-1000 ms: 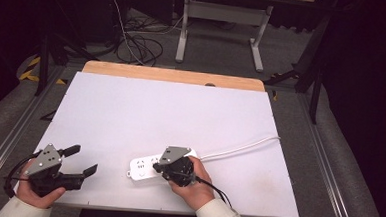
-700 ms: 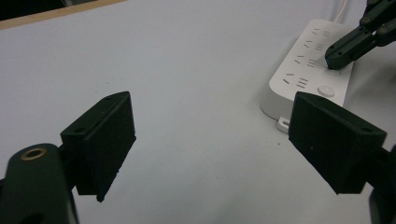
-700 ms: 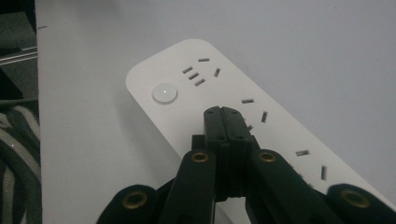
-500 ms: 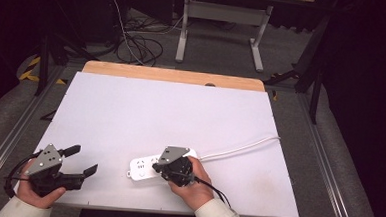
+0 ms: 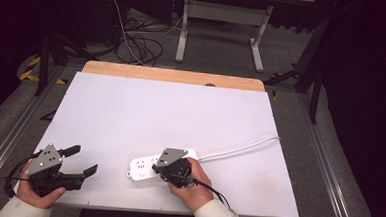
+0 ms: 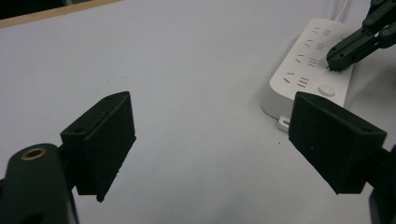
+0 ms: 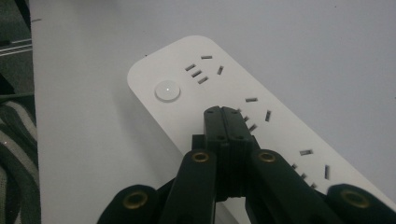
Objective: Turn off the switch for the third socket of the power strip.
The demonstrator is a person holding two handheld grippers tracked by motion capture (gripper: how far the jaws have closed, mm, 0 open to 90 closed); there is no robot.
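**High view: strip at the near edge**

High view: a white power strip (image 5: pixel 150 167) lies near the table's (image 5: pixel 180 113) front edge, cord (image 5: pixel 239 149) trailing right.

Left gripper view: my left gripper (image 6: pixel 210 140) gapes wide over bare table.

Right gripper view: my right gripper (image 7: pixel 227 116), jaws pressed together, tips over the sockets beside the round button (image 7: pixel 167 90).

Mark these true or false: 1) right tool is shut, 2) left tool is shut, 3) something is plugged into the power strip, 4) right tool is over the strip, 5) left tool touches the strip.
1) The right tool is shut: true.
2) The left tool is shut: false, its jaws stand wide apart, holding nothing.
3) The power strip has a plug in it: false, the visible sockets are empty.
4) The right tool is over the strip: true, tips at its socket face.
5) The left tool touches the strip: false, it sits apart over the bare white table.
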